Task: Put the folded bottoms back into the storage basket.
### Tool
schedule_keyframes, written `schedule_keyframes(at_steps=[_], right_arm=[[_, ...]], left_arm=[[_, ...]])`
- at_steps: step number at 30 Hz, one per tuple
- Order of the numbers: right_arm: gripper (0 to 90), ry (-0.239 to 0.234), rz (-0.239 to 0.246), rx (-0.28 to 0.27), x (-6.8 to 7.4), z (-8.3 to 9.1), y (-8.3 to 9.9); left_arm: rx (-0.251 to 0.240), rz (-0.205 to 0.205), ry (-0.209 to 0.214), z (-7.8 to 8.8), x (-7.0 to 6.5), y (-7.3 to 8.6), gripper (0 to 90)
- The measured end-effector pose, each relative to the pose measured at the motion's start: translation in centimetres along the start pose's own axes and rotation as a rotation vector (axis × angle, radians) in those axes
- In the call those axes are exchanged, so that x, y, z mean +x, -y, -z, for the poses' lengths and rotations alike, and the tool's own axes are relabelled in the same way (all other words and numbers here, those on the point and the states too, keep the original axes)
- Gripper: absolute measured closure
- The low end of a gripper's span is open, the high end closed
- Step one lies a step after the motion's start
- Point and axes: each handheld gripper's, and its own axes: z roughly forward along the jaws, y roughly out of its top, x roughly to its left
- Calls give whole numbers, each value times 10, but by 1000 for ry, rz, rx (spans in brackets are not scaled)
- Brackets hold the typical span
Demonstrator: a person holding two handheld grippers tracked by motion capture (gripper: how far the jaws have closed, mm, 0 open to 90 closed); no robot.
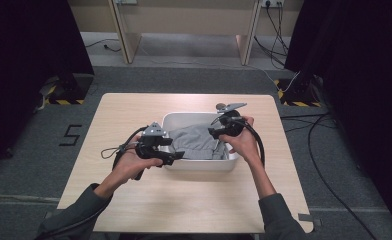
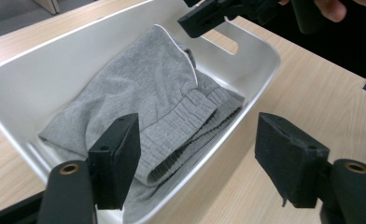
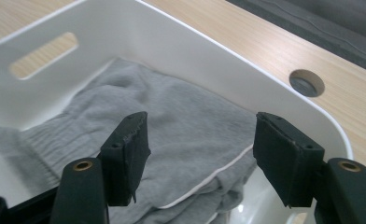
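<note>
A folded grey garment [image 1: 196, 140] with a ribbed waistband and thin white piping lies inside a white plastic bin [image 1: 199, 166] at the table's middle. My left gripper [image 1: 176, 154] hovers over the bin's near left corner. Its jaws [image 2: 197, 140] stand open above the waistband [image 2: 181, 121] and the bin's rim [image 2: 260, 79], holding nothing. My right gripper [image 1: 215, 132] hangs over the bin's right side, open, with the garment [image 3: 181, 112] below its pads and apart from them. Its black jaw [image 2: 209, 16] also juts in at the top of the left gripper view.
The bin has a handle slot [image 3: 43, 55] in its end wall. A round cable hole [image 3: 306, 83] sits in the light wooden table [image 1: 184, 200] behind the bin. Dark curtains flank the table, and cables [image 1: 304, 125] trail on the floor to the right.
</note>
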Motion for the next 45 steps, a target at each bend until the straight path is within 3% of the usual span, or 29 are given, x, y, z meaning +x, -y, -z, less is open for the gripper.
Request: schedule_keyframes(at_steps=[6, 12, 25, 27, 38, 45], right_arm=[[366, 0, 43, -16, 11, 12, 8], [366, -11, 46, -36, 16, 19, 15], [365, -39, 37, -90, 29, 34, 36], [365, -43, 37, -101, 31, 38, 41], [365, -45, 26, -154, 44, 46, 63], [365, -46, 44, -187, 56, 51, 74]], left_arm=[[-11, 20, 1, 13, 2, 14, 282], [-27, 39, -10, 23, 4, 29, 226], [-48, 72, -12, 28, -2, 67, 224], [-42, 61, -13, 28, -4, 73, 225], [-32, 78, -16, 29, -2, 87, 225], [-33, 90, -28, 31, -1, 92, 225]])
